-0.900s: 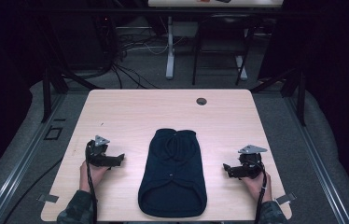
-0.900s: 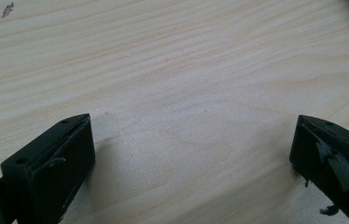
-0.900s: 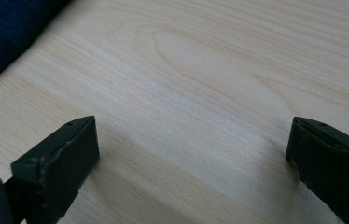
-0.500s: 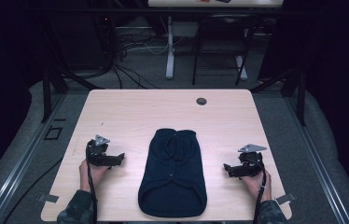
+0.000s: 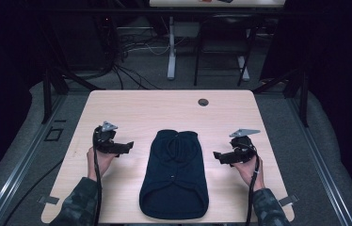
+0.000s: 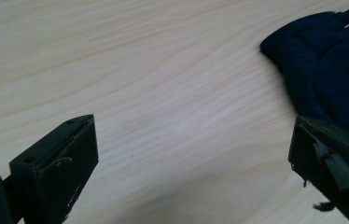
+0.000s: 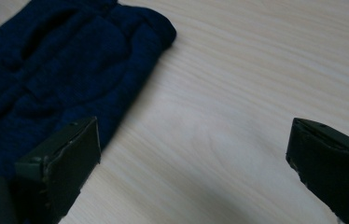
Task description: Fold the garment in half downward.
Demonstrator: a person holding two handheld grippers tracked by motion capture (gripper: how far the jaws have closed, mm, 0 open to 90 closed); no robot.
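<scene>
A dark navy garment (image 5: 176, 174) lies flat in the middle of the wooden table (image 5: 164, 108), its narrow collar end toward the far side. My left gripper (image 5: 128, 146) hovers just left of it, jaws wide open with bare wood between them; the garment's edge (image 6: 331, 70) sits at the upper right of the left gripper view. My right gripper (image 5: 216, 156) is held just right of the garment, open and holding nothing; in the right gripper view the cloth (image 7: 56, 70) lies at the upper left, beyond the left jaw.
A round cable hole (image 5: 203, 102) sits near the table's far edge. Beyond the table stand desk legs (image 5: 171, 52) and loose cables (image 5: 122, 70) on the floor. Bare wood stretches ahead of the garment and at both sides.
</scene>
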